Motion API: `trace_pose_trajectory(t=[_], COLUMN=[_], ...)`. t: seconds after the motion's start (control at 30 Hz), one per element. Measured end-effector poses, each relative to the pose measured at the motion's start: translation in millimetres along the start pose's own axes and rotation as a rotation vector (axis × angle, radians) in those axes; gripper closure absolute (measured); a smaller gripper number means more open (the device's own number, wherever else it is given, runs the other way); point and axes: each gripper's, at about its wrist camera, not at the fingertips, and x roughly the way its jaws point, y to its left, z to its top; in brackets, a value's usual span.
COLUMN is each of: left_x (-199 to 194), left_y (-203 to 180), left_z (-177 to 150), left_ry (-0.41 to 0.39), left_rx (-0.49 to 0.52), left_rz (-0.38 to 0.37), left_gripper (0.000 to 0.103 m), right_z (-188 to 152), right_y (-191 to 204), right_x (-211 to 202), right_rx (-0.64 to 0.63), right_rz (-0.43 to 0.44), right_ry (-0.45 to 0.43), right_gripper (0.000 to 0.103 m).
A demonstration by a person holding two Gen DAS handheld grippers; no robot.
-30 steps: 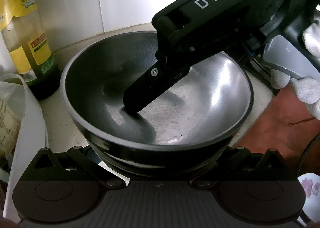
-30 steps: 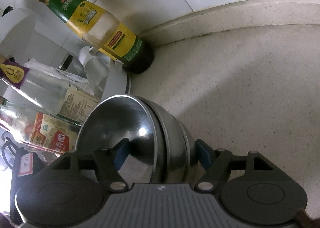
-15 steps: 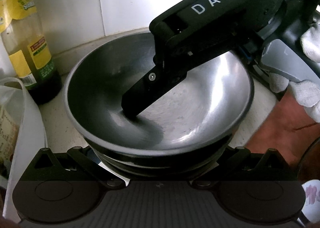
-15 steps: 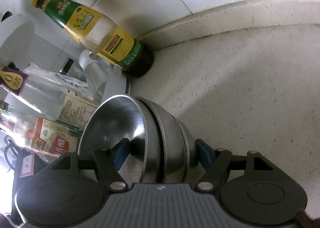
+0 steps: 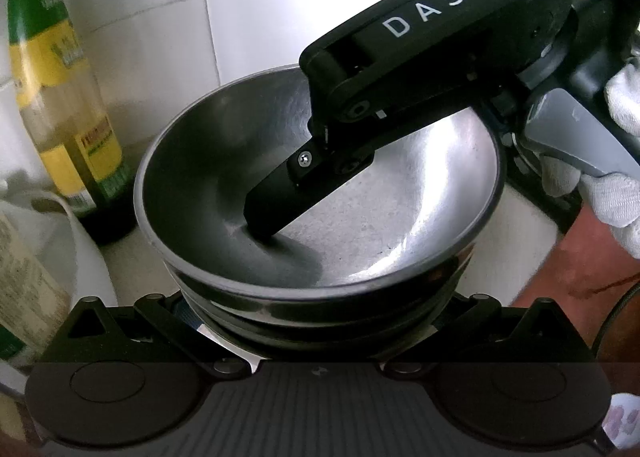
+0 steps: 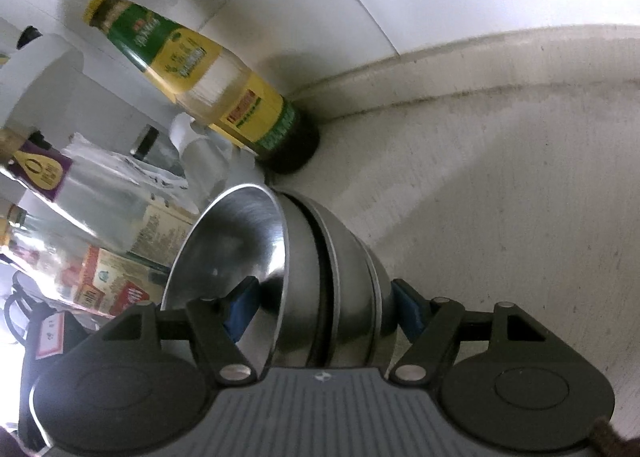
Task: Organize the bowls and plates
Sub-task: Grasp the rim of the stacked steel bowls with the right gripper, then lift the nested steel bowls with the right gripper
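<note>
A nest of steel bowls (image 5: 400,217) hangs tilted over the pale counter (image 6: 500,197). My right gripper (image 6: 324,309) is shut on the stack (image 6: 344,257): one blue pad sits inside the top bowl (image 6: 236,241), the other presses the outermost bowl's underside. In the left wrist view its black finger (image 5: 280,197) reaches down into the top bowl. My left gripper (image 5: 318,317) is open, its jaws wide on either side of the stack's base; the fingertips are mostly hidden under the bowls.
A yellow-and-green oil bottle (image 5: 60,97) (image 6: 208,89) stands against the white tiled wall just left of the bowls. Beside it crowd a white plastic bag (image 5: 40,257), a clear bottle (image 6: 48,177) and a printed box (image 6: 112,289). A white-gloved hand (image 5: 616,185) holds the right gripper.
In the left wrist view the bowl stack has drifted up and slightly away from the camera, and the bottle has come closer. The right gripper's hold on the bowls looks the same.
</note>
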Motion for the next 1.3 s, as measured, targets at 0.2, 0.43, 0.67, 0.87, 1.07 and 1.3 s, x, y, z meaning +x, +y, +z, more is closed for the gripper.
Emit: trace_pose_trajectory(t=[0.2,0.43,0.67,0.87,1.07,1.3], left_x=[-20,-51,-95,-137,-165,-198], left_y=[-9,-29,-53,-78,-109,-138], left_z=[0,-3,-12,-28,-39,-62], left_ry=[-0.033,-0.075,-0.114,-0.136,-0.138,-0.135], left_rx=[0.009,0.03,0.052,0.057,0.033,0.011], left_rz=[0.027,0.057,0.091,0.144,0.189,0.243], left_gripper=[0.0,0.0,0.0,0.0,0.0,0.0], right_z=[6,8,2,-10,-25,-50], right_y=[12,29,49,69,78,90], right_x=[-17,-40,-69,-92,-109,-124], right_rx=[-0.032,-0.066,-0.099,-0.143,-0.189,-0.238], right_rz=[0.005,0.012,0.022,0.041,0.075,0.108], right_ry=[-0.031,-0.073,-0.118,-0.137,-0.134,-0.108], right_gripper=[0.036,0.036,0.036,0.036,0.036,0.036])
